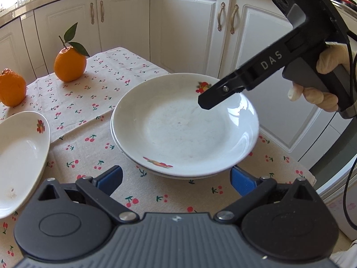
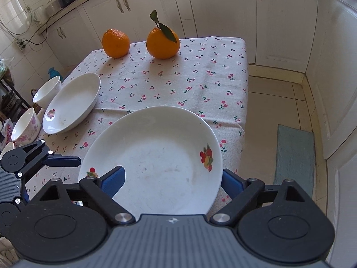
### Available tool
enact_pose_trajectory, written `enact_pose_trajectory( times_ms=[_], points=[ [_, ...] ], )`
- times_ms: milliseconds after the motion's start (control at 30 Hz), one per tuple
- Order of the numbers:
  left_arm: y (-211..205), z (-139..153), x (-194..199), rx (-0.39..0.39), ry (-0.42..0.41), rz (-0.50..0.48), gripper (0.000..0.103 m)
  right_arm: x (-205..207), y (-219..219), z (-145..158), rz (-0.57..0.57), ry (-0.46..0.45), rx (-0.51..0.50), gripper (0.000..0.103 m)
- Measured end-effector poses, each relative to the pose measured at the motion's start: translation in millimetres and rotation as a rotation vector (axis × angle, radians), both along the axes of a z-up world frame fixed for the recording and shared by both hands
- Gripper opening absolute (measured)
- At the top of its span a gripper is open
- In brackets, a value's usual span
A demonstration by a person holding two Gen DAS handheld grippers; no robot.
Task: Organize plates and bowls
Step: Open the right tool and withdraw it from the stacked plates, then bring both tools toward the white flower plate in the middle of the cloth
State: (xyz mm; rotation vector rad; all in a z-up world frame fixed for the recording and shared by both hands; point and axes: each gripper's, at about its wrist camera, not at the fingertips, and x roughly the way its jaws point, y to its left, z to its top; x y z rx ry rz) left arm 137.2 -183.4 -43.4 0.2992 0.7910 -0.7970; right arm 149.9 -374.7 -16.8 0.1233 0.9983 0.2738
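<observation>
A stack of white plates with fruit prints [image 1: 185,129] sits on the cherry-print tablecloth; it also shows in the right wrist view [image 2: 156,160]. My left gripper [image 1: 176,178] is open, its blue fingers [image 1: 111,178] at the stack's near rim, apart from it. My right gripper [image 2: 171,178] is open, with the top plate between its fingers; in the left wrist view it [image 1: 207,100] hovers over the far rim. Another white plate [image 1: 20,156] lies to the left, also seen in the right wrist view [image 2: 71,105].
Two oranges [image 2: 116,42] [image 2: 162,44] stand at the table's far side. Two bowls [image 2: 48,90] [image 2: 25,126] sit at the left edge beyond the single plate. White cabinets [image 1: 189,26] surround the table. A mat [image 2: 294,156] lies on the floor right.
</observation>
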Motion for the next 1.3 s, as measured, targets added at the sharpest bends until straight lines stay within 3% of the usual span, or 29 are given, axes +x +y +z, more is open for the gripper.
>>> enact_pose_trajectory(
  times_ms=[333, 533, 600, 700, 967, 1300],
  points=[
    [20, 16, -11, -0.049, -0.041, 0.055, 0.102, -32, 31, 34, 0.033, -0.144, -0.05, 0.103],
    [46, 23, -20, -0.026, -0.129, 0.227, 0.102, -60, 74, 34, 0.01, -0.286, -0.193, 0.103],
    [56, 23, -21, -0.017, -0.149, 0.298, 0.102, -68, 87, 33, 0.012, -0.315, -0.193, 0.103],
    [71, 17, -17, 0.005, -0.166, 0.392, 0.102, -77, 102, 33, 0.011, -0.34, -0.156, 0.103],
    [108, -5, 6, 0.039, -0.12, 0.615, 0.102, -94, 129, 35, 0.013, -0.374, -0.17, 0.103],
    [119, -26, 29, 0.052, -0.056, 0.691, 0.102, -86, 126, 33, 0.003, -0.355, -0.167, 0.103]
  ],
)
